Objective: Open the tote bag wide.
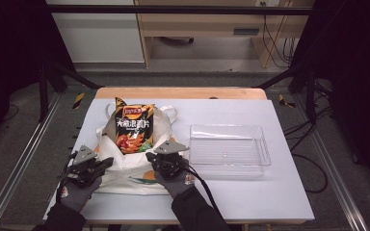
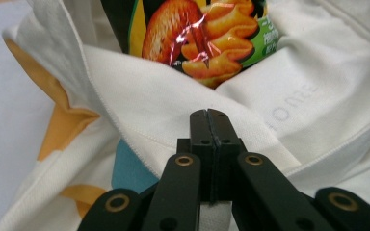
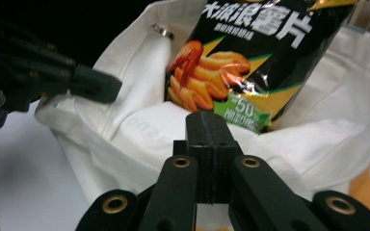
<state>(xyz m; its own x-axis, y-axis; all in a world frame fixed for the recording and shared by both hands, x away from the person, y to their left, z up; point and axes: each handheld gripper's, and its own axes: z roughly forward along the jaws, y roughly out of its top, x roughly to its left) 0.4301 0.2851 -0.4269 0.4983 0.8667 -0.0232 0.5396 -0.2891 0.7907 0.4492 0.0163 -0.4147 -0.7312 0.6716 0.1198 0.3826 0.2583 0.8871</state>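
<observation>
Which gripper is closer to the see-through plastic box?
Right. The right gripper sits at the white bag, just left of the clear box; the left gripper is farther left, across the bag.

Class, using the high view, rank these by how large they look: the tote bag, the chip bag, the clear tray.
1. Tote bag, though partly covered.
2. Clear tray, close behind; the ranking is unsure.
3. Chip bag, smallest, its lower part hidden inside the tote.

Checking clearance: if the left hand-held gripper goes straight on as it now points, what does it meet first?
The white cloth bag. The left hand-held gripper, jaws shut, points at the bag's folded rim; the chip packet stands behind it. Whether the tips already touch the cloth is unclear.
</observation>
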